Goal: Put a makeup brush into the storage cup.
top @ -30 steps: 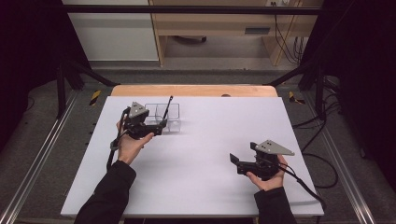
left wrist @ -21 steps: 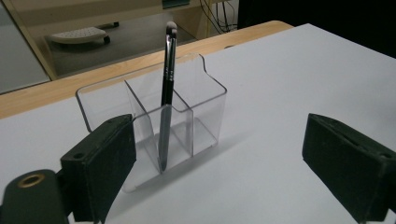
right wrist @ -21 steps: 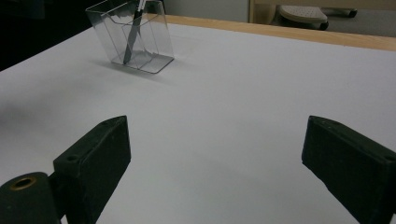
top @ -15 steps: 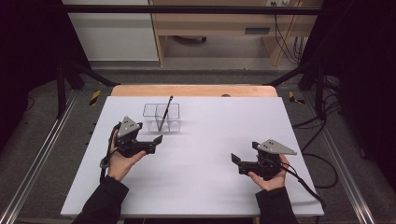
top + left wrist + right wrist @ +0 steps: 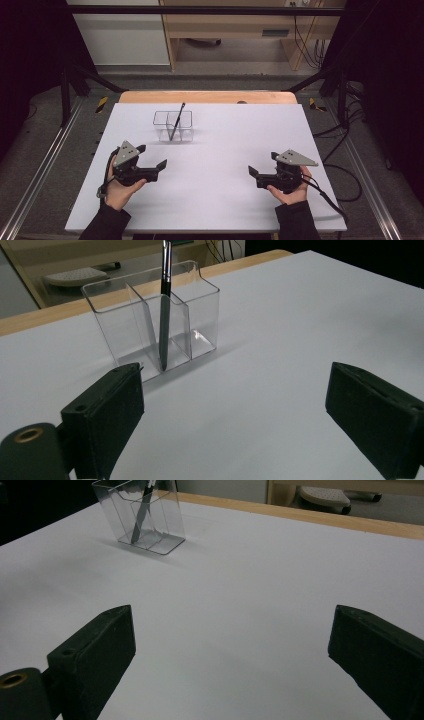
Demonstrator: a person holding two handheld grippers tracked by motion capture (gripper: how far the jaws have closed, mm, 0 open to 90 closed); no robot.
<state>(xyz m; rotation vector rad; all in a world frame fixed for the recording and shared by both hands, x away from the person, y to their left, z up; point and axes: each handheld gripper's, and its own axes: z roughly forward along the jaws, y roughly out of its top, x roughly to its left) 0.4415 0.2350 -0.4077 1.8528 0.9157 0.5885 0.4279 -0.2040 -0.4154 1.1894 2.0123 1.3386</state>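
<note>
High view: the left gripper (image 5: pixel 151 161), a black two-jaw tool under a grey three-cornered plate, sits in the person's hand over the left half of the white counter (image 5: pixel 220 150), nearer the front edge than the back. Its jaws have just been opening and now stand wide apart with nothing between them, touching nothing. The right gripper (image 5: pixel 255 177), of the same build, hangs over the right half of the counter near the front edge; its jaws are also spread wide and empty.

Toward the back edge, left of centre, stands a clear plastic organiser box with several compartments (image 5: pixel 172 125). A slim dark pen (image 5: pixel 176 122) rests upright in it, leaning a little, its tip down in a compartment beside a dividing wall. In the left gripper view the box (image 5: pixel 150 325) and pen (image 5: pixel 165 315) lie just beyond the open jaws, apart from both.
</note>
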